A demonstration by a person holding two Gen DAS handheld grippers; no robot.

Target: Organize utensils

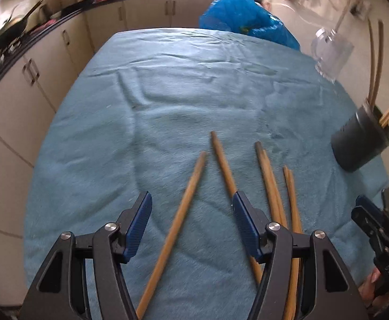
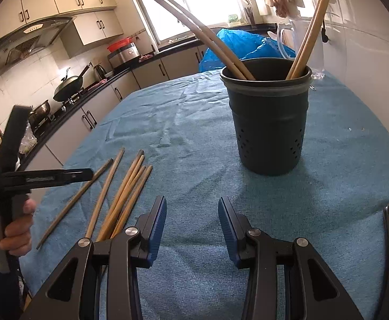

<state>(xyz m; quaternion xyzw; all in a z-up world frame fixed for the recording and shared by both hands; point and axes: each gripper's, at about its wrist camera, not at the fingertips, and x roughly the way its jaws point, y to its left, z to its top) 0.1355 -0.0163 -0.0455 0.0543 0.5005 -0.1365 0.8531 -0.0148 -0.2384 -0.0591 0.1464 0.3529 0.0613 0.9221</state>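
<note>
Several wooden chopsticks (image 1: 222, 162) lie loose on the blue cloth (image 1: 167, 93), fanned out side by side. My left gripper (image 1: 191, 197) hovers over them, tilted down and open. One chopstick (image 1: 175, 229) runs along the cloth between its jaws, and the pads do not touch it. The black perforated holder (image 2: 267, 122) stands upright to the right, with several chopsticks (image 2: 215, 42) leaning in it. My right gripper (image 2: 192, 200) is open and empty, low over the cloth in front of the holder. The loose chopsticks (image 2: 125, 194) lie to its left.
A blue plastic bag (image 1: 247, 24) and a clear glass jug (image 1: 330, 50) sit at the table's far end. Kitchen cabinets and a counter with a wok (image 2: 69, 85) run along the left. A hand (image 2: 15, 229) grips the left gripper's handle.
</note>
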